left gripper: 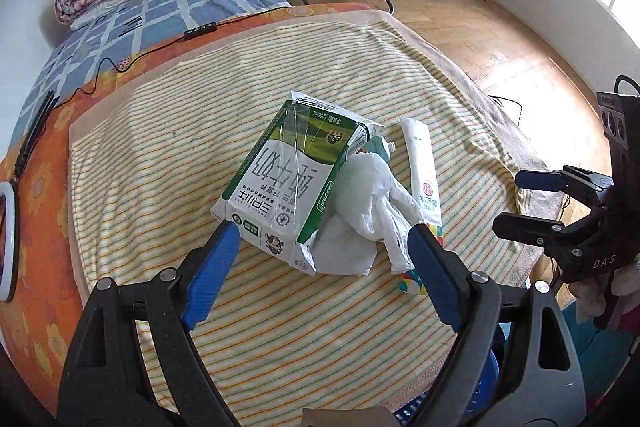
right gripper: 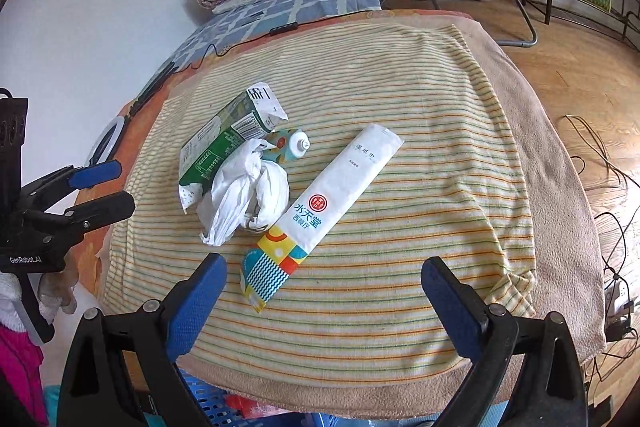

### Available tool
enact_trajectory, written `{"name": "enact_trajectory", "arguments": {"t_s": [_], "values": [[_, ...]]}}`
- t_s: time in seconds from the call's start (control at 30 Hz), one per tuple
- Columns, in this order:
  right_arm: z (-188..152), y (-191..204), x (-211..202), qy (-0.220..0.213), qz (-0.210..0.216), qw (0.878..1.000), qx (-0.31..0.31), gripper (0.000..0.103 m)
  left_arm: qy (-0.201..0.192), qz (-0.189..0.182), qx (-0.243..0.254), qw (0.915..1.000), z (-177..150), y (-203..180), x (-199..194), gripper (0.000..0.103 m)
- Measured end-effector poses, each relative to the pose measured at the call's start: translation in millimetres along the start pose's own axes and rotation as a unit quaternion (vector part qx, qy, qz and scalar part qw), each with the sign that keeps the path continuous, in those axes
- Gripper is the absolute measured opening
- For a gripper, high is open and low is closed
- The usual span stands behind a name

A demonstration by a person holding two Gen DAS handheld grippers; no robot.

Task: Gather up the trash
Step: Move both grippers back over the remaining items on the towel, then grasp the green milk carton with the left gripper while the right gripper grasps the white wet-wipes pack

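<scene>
Our left gripper (left gripper: 320, 259) hangs with jaws spread before the milk carton (left gripper: 288, 179) at 12 o'clock, crumpled tissue (left gripper: 368, 215) touching it at 3; we should straddle the carton's narrow sides. The right gripper (right gripper: 324, 295) is spread too

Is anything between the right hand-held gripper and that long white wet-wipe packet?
Nothing visible. The right hand-held gripper is open just short of the long white wet-wipe packet; only bare striped cloth lies between.

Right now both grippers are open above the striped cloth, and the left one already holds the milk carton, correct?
Not quite. Both are open, but the left gripper holds nothing: the left wrist view shows the milk carton lying on the striped cloth ahead of its fingers.
</scene>
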State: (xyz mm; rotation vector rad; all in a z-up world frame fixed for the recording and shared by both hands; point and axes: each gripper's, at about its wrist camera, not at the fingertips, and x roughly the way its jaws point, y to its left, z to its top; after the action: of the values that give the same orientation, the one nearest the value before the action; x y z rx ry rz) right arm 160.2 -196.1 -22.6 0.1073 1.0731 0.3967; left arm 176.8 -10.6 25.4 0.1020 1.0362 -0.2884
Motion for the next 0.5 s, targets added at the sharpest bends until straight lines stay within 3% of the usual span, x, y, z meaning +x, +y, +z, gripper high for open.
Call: {"name": "enact_trajectory", "arguments": {"t_s": [0.27,0.5], "values": [[15.2,-6.1,24.1,0.023,0.021,0.999,0.022,0.097,0.032,0.01,0.025,0.9991,28.3,6.0,42.1,0.088],[23.2,-6.4,36.4,0.026,0.019,0.999,0.018,0.097,0.055,-0.009,0.013,0.9984,39.8,17.1,70.6,0.088]]}}
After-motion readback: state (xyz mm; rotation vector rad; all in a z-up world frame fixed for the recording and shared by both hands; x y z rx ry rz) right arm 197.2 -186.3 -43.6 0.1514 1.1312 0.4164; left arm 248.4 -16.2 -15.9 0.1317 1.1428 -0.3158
